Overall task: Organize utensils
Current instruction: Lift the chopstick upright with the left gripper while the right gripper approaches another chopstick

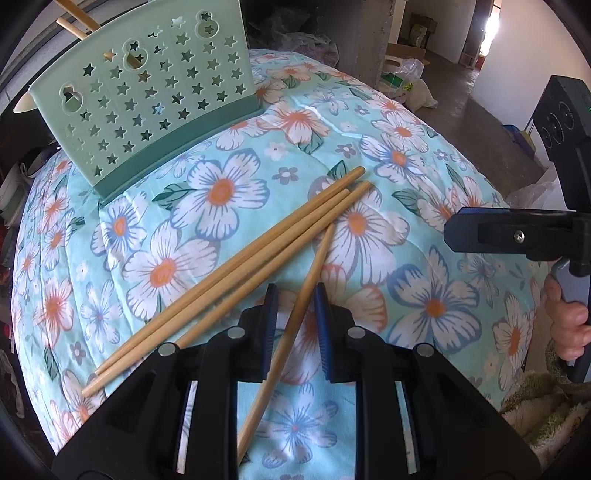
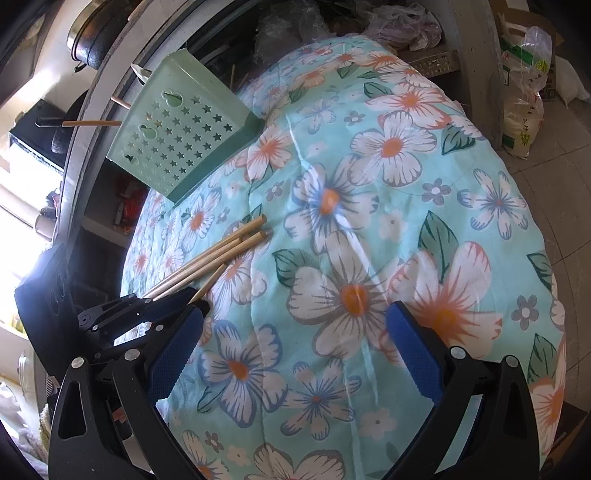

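Several bamboo chopsticks [image 1: 236, 266] lie side by side on the floral cloth. One single chopstick [image 1: 295, 314] runs between the fingers of my left gripper [image 1: 295, 295], whose jaws stand close on each side of it without clearly touching. A green utensil holder [image 1: 147, 107] with star holes stands at the back left, with wooden handles [image 1: 79, 16] sticking out. My right gripper [image 2: 295, 325] is open and empty above the cloth; it also shows in the left wrist view [image 1: 480, 232]. The chopsticks [image 2: 221, 254] and holder [image 2: 184, 136] show in the right wrist view.
The floral cloth [image 2: 369, 221] covers a rounded table. Plastic bags [image 2: 524, 92] and clutter lie behind it. A dark pot [image 2: 88, 40] sits at the back left. A floor [image 1: 480, 122] lies to the right.
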`<state>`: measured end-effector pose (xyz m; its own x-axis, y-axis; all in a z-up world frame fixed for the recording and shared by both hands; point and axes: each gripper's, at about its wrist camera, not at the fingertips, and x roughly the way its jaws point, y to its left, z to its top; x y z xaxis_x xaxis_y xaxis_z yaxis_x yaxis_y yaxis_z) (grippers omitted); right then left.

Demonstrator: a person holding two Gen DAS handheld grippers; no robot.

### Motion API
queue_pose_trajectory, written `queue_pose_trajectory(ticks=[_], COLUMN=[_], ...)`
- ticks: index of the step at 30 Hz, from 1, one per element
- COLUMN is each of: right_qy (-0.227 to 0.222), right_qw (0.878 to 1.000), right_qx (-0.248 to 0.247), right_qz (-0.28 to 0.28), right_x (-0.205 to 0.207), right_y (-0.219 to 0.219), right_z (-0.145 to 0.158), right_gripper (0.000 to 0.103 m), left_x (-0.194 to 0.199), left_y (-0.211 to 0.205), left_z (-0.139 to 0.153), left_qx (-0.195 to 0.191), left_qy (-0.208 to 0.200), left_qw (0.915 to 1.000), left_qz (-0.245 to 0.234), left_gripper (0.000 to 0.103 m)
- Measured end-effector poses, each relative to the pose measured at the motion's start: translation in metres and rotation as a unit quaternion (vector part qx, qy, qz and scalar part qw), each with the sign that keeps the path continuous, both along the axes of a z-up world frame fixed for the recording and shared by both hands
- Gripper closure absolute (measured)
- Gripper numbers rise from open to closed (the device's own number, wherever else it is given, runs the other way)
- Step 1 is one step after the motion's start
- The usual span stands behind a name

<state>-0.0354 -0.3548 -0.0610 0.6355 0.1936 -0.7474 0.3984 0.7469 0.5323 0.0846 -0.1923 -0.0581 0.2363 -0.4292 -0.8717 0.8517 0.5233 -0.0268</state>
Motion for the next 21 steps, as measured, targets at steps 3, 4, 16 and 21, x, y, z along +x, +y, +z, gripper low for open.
queue_pose_trajectory(ticks=[3, 4, 16, 21], right_qy=[-0.002, -0.003, -0.006, -0.002], right_qw=[1.000, 1.000, 1.000, 1.000], right_qx=[0.002, 0.002, 0.014, 0.018], right_qz=[-0.001, -0.002, -0.010, -0.011], right_x=[0.000, 0.000, -0.001, -0.001], right_y=[0.000, 0.000, -0.002, -0.003], right_z=[0.000, 0.000, 0.000, 0.000], right_gripper=[0.006, 0.006, 0.006, 0.007], left_x=[0.000, -0.001, -0.009, -0.003], left_y=[-0.001, -0.002, 0.017, 0.040], left_z=[0.001, 0.002, 0.015, 0.025], left_qx=[0.000, -0.001, -0.027, -0.069], left_qy=[0.000, 0.001, 0.024, 0.047], left_qw=[1.0000, 1.0000, 0.9993, 0.9957], left_qz=[0.001, -0.001, 0.007, 0.040], left_gripper=[0.087, 0.090, 0.098, 0.098])
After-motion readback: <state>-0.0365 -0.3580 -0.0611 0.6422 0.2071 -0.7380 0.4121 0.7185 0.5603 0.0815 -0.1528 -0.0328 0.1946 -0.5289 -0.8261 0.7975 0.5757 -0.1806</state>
